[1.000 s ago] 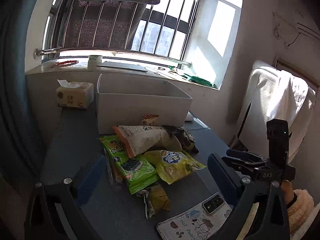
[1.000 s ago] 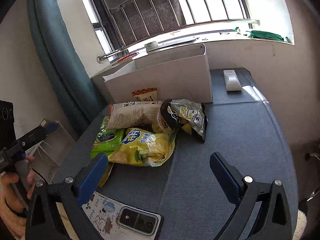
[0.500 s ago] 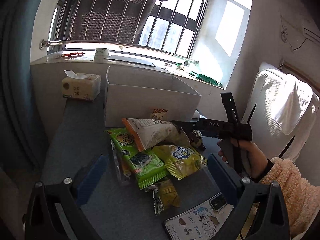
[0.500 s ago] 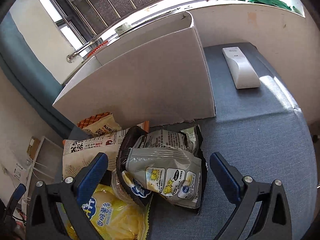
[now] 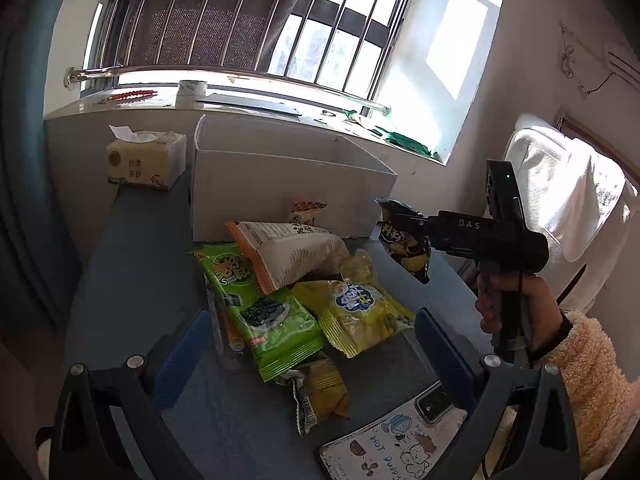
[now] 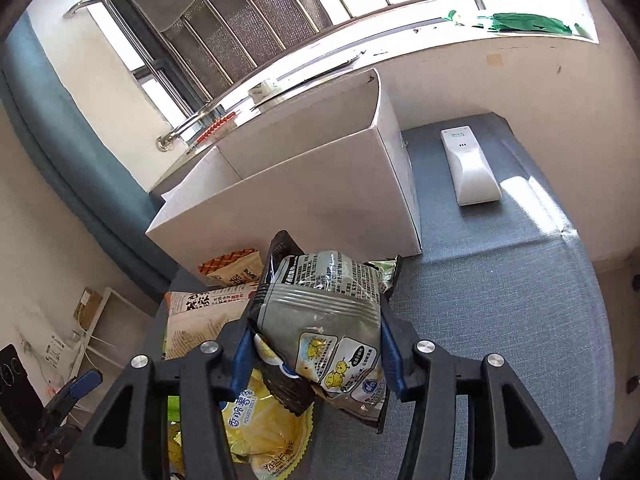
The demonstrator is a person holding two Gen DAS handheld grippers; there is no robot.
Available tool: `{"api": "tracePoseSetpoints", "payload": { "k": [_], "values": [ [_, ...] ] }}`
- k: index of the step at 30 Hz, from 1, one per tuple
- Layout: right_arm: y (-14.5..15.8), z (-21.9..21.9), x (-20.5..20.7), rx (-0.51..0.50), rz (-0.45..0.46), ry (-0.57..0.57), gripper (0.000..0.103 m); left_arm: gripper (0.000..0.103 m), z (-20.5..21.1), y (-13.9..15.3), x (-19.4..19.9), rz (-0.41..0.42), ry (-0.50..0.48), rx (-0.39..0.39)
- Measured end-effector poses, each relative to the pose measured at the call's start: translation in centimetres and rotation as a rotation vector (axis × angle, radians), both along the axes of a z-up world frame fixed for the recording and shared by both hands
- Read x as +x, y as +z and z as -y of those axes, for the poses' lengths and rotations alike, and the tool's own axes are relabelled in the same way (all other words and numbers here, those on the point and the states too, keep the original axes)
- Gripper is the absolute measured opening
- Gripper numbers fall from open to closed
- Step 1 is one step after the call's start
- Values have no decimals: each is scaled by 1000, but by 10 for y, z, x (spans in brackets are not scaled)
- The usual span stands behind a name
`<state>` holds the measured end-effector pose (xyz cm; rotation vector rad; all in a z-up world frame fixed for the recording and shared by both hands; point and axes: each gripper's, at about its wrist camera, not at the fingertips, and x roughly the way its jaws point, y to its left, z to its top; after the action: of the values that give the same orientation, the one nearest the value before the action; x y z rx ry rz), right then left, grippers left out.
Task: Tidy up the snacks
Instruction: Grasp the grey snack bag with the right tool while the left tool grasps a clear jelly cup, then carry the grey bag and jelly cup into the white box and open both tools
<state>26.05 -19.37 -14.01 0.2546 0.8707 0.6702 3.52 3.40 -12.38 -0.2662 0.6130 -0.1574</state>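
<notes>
Pick step under way; right gripper (image 6: 316, 354) jaws closing on grey-black snack bag (image 6: 320, 320), lifted off pile just before white box (image 6: 288, 200); left gripper (image 5: 312, 344) wide, empty; next: carry over rim, release inside.

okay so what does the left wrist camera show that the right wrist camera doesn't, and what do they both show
Only the left wrist view shows the tissue box, the phone near the front table edge, the green seaweed bag in full and the person's hand.

Only the right wrist view shows the white remote beside the box.

Both show the white cardboard box, the yellow chip bag and the black-and-grey snack bag, with the right tongs closing on it.
</notes>
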Motion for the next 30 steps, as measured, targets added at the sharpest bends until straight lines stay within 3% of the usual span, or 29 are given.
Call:
{"api": "tracePoseSetpoints", "payload": {
  "k": [8, 15, 18, 21, 23, 25, 30],
  "values": [
    [39, 53, -57, 105, 101, -67, 56, 103, 60, -8, 77, -97, -168, 27],
    [46, 90, -101, 137, 149, -116, 56, 102, 87, -39, 152, -296, -97, 24],
    [45, 98, -110, 132, 160, -117, 57, 98, 94, -47, 171, -345, -72, 77],
    [41, 102, -113, 142, 158, -114, 57, 72, 94, -61, 186, -405, -71, 63],
    [38, 104, -112, 154, 149, -114, 57, 34, 89, -66, 189, -408, -50, 72],
    [35, 105, -113, 156, 148, -114, 57, 33, 82, -67, 187, -406, -66, 20],
    [26, 105, -111, 157, 125, -110, 57, 33, 73, -49, 162, -316, -90, 7]
  ]
}}
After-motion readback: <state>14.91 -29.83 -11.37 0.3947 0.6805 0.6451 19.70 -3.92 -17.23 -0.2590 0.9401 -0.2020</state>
